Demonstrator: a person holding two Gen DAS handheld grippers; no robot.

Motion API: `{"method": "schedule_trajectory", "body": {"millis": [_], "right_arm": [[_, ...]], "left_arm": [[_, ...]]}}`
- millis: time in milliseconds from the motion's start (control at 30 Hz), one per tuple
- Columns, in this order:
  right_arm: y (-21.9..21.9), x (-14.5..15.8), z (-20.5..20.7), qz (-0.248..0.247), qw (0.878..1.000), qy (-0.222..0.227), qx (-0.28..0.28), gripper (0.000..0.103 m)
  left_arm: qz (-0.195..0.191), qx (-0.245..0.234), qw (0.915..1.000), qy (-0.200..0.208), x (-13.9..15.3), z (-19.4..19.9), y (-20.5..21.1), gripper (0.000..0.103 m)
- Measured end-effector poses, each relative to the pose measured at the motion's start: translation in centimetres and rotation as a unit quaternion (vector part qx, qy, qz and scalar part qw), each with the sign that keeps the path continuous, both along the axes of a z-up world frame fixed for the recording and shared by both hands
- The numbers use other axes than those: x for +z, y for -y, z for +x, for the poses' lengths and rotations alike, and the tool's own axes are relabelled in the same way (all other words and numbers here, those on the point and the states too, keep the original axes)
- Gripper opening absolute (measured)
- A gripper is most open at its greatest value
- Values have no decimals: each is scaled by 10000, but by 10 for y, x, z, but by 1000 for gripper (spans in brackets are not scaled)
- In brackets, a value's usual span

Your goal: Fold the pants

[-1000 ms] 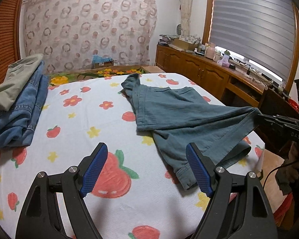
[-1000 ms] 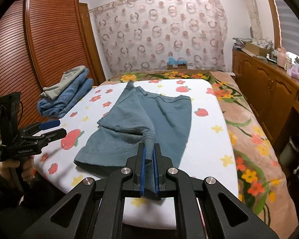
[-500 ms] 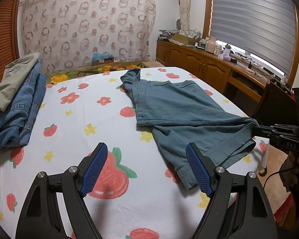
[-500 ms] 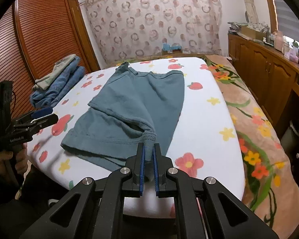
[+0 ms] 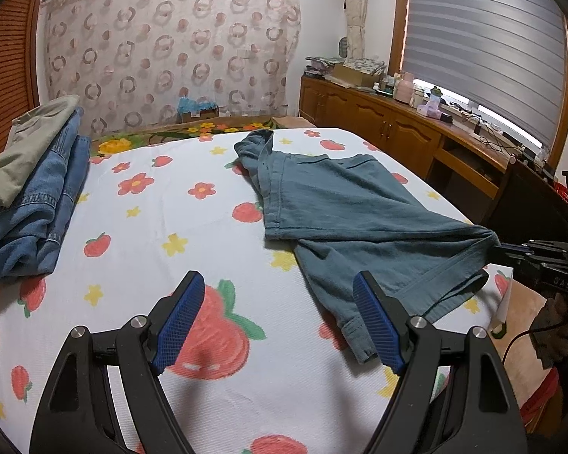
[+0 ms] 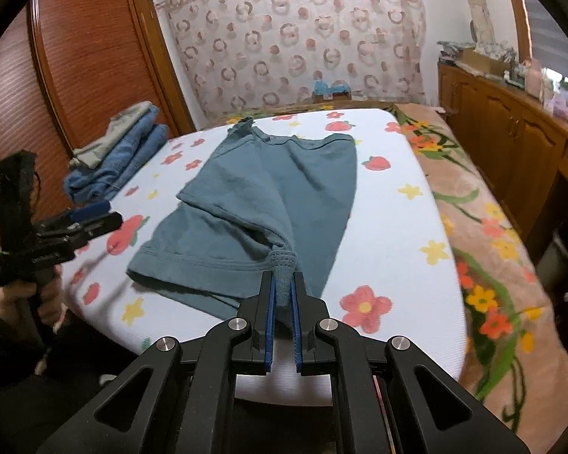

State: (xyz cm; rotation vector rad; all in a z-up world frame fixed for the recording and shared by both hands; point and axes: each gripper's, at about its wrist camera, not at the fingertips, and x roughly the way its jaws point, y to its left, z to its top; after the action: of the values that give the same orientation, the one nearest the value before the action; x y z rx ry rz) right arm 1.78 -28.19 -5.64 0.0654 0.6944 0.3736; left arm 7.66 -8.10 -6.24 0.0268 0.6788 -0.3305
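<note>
**Teal pants waiting for a fold**

Teal pants (image 6: 269, 196) are lying on the bed (image 5: 140, 227), on a white sheet with strawberries and flowers. The right tool (image 6: 283, 295) is pinching one bunched hem corner at the near edge of the bed. The pants are stretching away from it toward the far curtain (image 6: 295, 38). The left tool (image 5: 274, 319) is hanging spread wide and holding nothing, just beside the other leg end. Folded jeans (image 5: 30, 204) are sitting on the far left side.
</note>
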Motion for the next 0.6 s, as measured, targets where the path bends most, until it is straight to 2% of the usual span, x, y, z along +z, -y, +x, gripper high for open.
{"method": "schedule_trajectory", "body": {"millis": [100,233,400,600], "right_arm": [[1,4,-1,-73,9999,33,-65,19],[0,18,-3,-49,9998,175,-83,23],[-15,29,4,-230,9990,379,66,39],[-39,24,33,-346,9982,368,335,41]], "left_arm": [[0,1,10000,19,2,0,0,81],[4,8,10000,41,3,1,-1,81],[44,31,10000,52,4,8,-2,81],[136,76,9999,36,4,19,-8,81]]}}
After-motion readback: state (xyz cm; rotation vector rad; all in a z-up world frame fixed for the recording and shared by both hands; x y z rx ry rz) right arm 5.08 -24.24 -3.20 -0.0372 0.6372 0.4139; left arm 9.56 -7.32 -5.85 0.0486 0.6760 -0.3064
